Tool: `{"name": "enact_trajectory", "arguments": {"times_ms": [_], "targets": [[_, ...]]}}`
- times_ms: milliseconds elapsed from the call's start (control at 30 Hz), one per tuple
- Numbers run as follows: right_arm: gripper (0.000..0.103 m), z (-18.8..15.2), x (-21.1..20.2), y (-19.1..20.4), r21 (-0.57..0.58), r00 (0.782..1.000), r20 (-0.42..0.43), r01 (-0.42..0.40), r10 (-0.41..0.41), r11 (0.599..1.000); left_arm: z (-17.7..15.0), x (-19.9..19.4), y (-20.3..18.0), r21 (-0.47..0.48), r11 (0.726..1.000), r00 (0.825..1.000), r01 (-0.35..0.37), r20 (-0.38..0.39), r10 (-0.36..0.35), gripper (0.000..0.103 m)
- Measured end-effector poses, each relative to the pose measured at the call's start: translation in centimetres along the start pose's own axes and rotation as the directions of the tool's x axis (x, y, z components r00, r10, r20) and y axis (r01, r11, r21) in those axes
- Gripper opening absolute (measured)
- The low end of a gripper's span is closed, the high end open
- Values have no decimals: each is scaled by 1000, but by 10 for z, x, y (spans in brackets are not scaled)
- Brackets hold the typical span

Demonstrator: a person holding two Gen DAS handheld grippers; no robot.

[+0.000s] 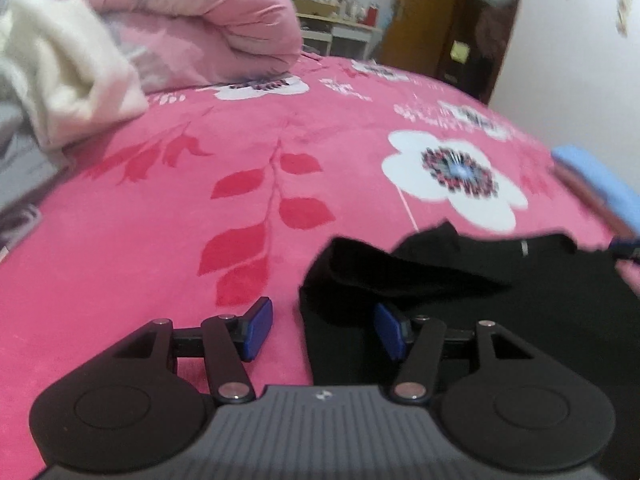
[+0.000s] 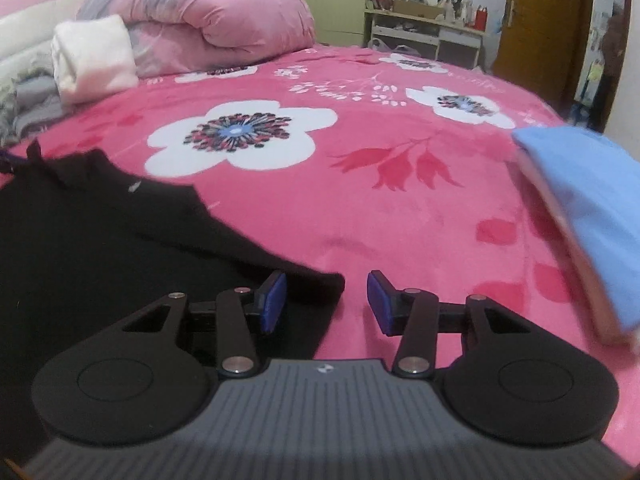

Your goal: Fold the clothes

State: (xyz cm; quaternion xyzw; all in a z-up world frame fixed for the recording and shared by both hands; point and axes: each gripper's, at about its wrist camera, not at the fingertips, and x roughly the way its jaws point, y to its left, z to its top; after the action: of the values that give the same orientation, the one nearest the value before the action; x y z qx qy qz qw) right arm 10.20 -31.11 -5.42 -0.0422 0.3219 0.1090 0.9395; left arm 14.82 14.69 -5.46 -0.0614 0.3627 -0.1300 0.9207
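Note:
A black garment point(image 1: 460, 280) lies spread on the pink flowered bedcover point(image 1: 160, 220). My left gripper point(image 1: 324, 332) is open and straddles the garment's left edge, with the right blue pad over the cloth and the left pad over the bedcover. In the right wrist view the same black garment point(image 2: 100, 240) fills the lower left. My right gripper point(image 2: 326, 304) is open at its right corner, with the left pad above the cloth and the right pad above the bedcover point(image 2: 400, 208). Nothing is pinched in either gripper.
A folded blue cloth point(image 2: 592, 216) lies on the bed at the right. A rolled white cloth point(image 2: 94, 58) and a pink quilt point(image 2: 208, 20) sit at the head of the bed. Shelves point(image 2: 428, 28) and a wooden door point(image 2: 540, 24) stand beyond the bed.

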Motion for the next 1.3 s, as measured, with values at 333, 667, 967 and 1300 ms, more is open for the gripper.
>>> {"name": "enact_trajectory", "arguments": {"times_ms": [333,667,967,1300], "targets": [[37,-8,25,-45,344,989,73,-144,126,928,9,14,48,-281,950,990,139,77,-122,58],[37,-12,27,-47,361,980,96,-197,174,912,9,24,58,-341,905,967,253,104,-231,53],[3,-6,27,-42,346,980,144,-179,137,921,5,20,48,-322,917,968,237,164,-193,4],[1,4,-4,-46,363,961,270,-161,62,918,20,-2,50,-349,906,952,239,270,-147,4]]}}
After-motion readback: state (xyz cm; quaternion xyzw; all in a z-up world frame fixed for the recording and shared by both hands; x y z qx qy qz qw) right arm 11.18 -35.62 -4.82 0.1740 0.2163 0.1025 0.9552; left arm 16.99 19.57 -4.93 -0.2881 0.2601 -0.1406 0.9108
